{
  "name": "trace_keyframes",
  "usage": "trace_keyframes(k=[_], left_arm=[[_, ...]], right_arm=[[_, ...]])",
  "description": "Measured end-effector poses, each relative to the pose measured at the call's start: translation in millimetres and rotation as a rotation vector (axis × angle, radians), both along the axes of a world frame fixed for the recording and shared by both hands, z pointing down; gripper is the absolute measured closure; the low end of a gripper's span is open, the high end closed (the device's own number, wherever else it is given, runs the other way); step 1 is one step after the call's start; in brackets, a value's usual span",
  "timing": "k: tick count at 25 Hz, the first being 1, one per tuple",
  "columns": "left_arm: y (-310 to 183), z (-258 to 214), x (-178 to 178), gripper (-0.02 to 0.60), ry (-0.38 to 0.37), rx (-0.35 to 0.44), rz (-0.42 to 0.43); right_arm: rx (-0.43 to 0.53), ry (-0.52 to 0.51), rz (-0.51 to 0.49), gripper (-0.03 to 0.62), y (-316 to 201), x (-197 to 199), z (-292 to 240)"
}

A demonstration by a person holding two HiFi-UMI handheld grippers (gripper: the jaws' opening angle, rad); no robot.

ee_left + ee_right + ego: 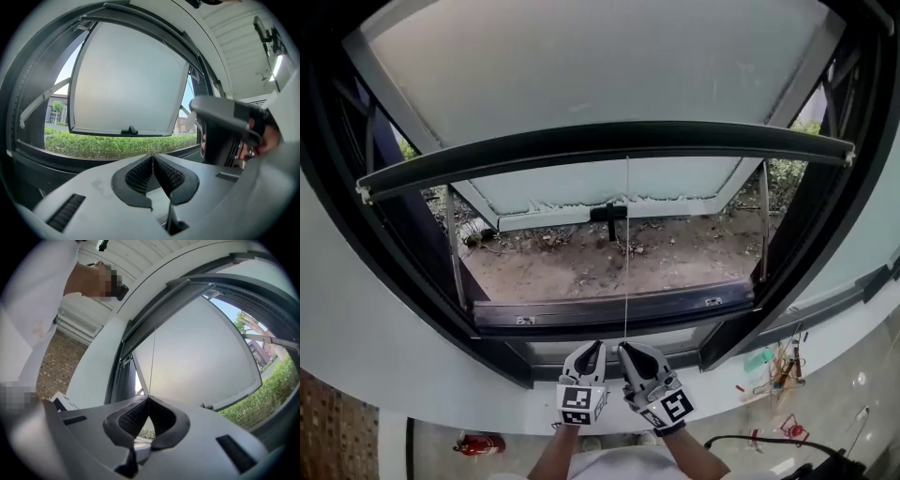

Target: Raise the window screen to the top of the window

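Note:
The window screen's dark bottom bar (609, 141) spans the window frame at about mid-height. A thin pull cord (627, 253) runs straight down from the bar's middle to my right gripper (623, 349), which is shut on the cord just in front of the sill. In the right gripper view the cord (152, 362) rises from the closed jaws of the right gripper (148, 398) toward the bar. My left gripper (598, 347) sits close beside it on the left; in its own view the left gripper (153, 155) is shut with nothing between its pads.
The frosted window pane (581, 75) is swung outward, with a black handle (609, 214) on its lower edge. A dark sill frame (609, 309) lies ahead of both grippers. Bare soil shows outside. A red object (483, 442) and small tools (778, 370) lie on the floor.

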State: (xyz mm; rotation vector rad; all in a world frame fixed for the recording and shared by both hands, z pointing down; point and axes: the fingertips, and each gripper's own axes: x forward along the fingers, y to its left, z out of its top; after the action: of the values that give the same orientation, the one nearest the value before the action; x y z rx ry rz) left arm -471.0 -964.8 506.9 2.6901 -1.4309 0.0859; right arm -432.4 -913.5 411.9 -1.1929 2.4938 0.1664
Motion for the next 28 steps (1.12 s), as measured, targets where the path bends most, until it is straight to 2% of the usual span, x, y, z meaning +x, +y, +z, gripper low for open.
trace_keyframes(k=[8,16,28], left_arm=[[-3.4,2.6,-10.2,0.569,0.004,-0.009,-0.019],[-13.5,2.5,-14.2,0.569,-0.004,-0.019,-0.032],[-20.5,-13.7,-15.4,0.569,0.015,0.015,-0.009]], right_arm=[[0.105,-0.056,-0.030,0.592,4.4,-5.1,-62.4],[0.202,-0.115,-0.046,0.592,3.6,15.7,-136.4],[0.369,-0.302,-0.258,0.592,36.0,8.7,-240.2]])
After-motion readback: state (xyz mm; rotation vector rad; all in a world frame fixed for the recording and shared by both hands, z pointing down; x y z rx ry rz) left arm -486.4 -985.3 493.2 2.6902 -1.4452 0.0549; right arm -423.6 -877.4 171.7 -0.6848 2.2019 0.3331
